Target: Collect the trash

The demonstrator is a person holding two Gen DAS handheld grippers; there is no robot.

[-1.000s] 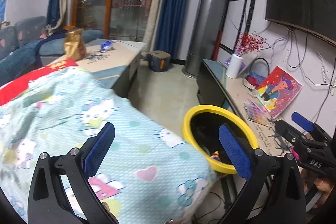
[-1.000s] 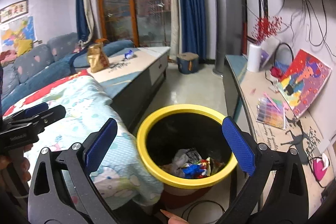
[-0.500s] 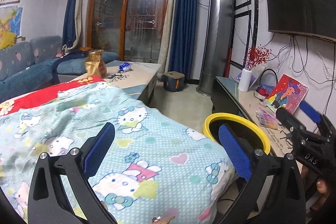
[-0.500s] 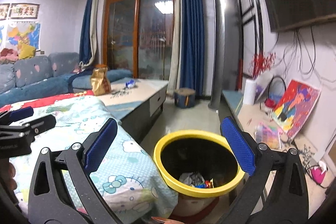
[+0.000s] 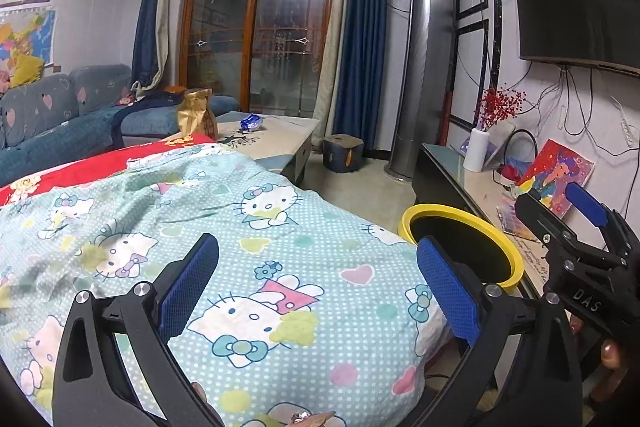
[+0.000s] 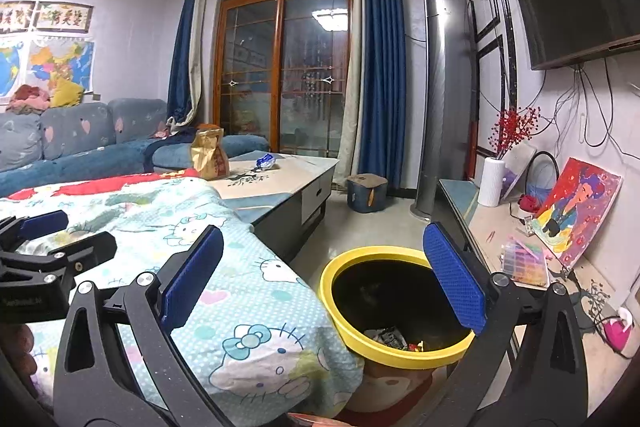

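A living room fills both wrist views, its nearest ground taken by a pale turquoise cartoon-cat print blanket (image 5: 256,227) spread over a raised surface, with a red cloth (image 5: 100,167) showing at its far edge. Beyond it stands a long low coffee table with a beige top and dark drawers (image 6: 296,183), and behind that a blue-grey sofa with heart patterns (image 6: 72,139). Just beside the blanket's right edge sits the round black waste bin with a bright yellow rim (image 6: 400,307); crumpled wrappers and scraps of trash (image 6: 396,339) lie at its bottom, seen from the right wrist. A colourful red-and-blue painting (image 6: 576,211) leans against the wall on the sideboard to the right, near a white cylindrical vase of red berries (image 6: 492,183). On the coffee table stand an upright crinkled gold paper bag (image 6: 210,155) and, a little apart from it, a small blue-and-white wrapper (image 6: 266,159). The left gripper (image 5: 318,287), black with blue padded fingers, hovers over the blanket with its fingers spread wide and nothing between them. The right gripper (image 6: 324,277) hangs over the bin's near side, its fingers likewise spread wide and empty, a hand's fingertips visible at its handle in the left view.
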